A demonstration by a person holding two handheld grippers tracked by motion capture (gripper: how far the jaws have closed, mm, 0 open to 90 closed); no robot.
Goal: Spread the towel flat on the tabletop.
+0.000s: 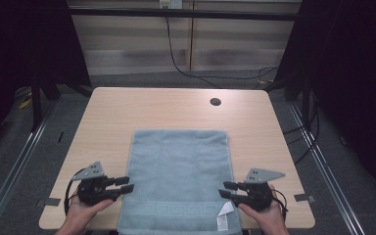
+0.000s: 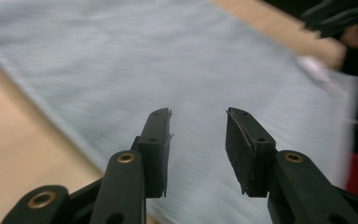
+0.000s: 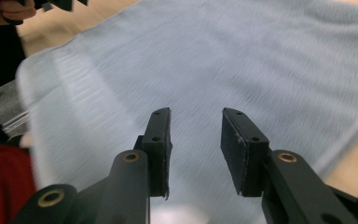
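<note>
High view: towel (image 1: 176,176) flat on wooden table (image 1: 127,107), near edge overhanging, no fold made, apparently nothing begun. Left gripper (image 1: 125,184) and right gripper (image 1: 225,190) at its near side edges, jaws apart, empty. Round cable hole (image 1: 215,102) far side; grey floor, dark curtains around.

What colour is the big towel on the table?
The towel is pale grey-blue, with a woven band pattern near its close edge. The high view shows it best.
</note>
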